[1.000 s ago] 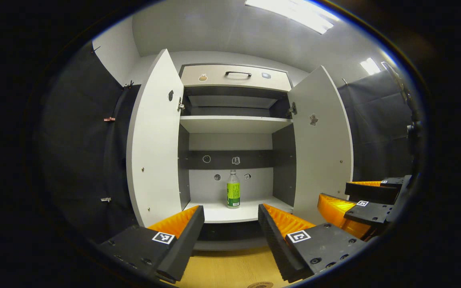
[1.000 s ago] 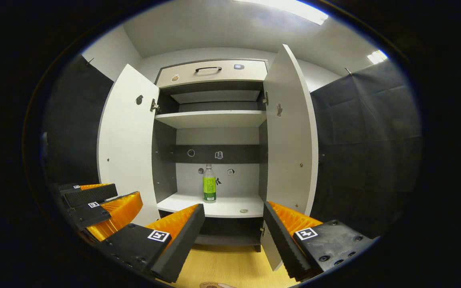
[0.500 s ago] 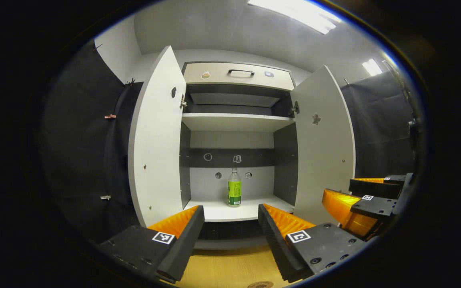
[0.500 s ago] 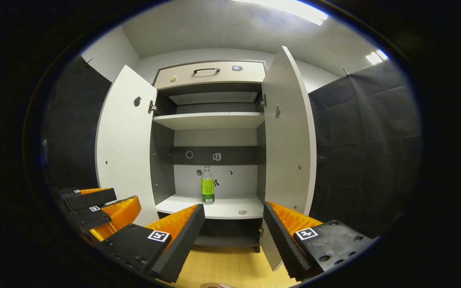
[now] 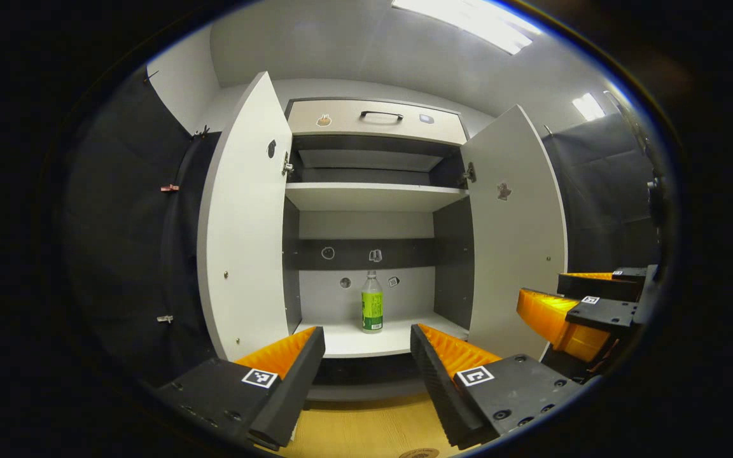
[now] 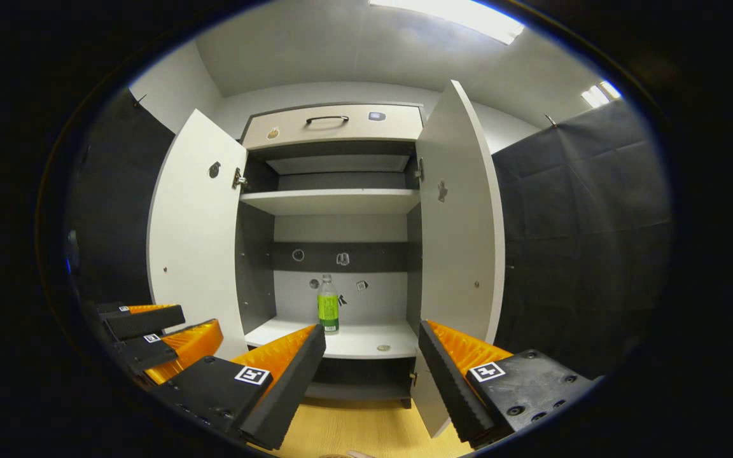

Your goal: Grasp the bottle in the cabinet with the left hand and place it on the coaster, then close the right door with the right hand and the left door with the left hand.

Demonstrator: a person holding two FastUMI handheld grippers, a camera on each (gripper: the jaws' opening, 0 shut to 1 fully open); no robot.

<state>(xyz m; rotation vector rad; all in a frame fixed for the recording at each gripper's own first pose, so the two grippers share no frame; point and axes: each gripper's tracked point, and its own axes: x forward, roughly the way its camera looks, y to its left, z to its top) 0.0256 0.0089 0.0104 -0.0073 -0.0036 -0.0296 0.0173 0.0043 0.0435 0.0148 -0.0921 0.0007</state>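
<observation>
Both tongs wide open, holding nothing, short of the cabinet [image 5: 373,121].
Left tongs [image 5: 366,343] frame the bottle [image 5: 371,310]: clear plastic, green label, upright on the lower shelf [image 5: 379,340], free room either side. Left door [image 5: 242,222] and right door [image 5: 513,222] swung out, flat white panels. Right tongs [image 6: 371,346] near right door's lower edge. Wood-grain counter [image 5: 366,429] below.

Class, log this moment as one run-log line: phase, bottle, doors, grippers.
phase: approach | bottle: upright on lower shelf | left door, right door: open | left gripper: open | right gripper: open
</observation>
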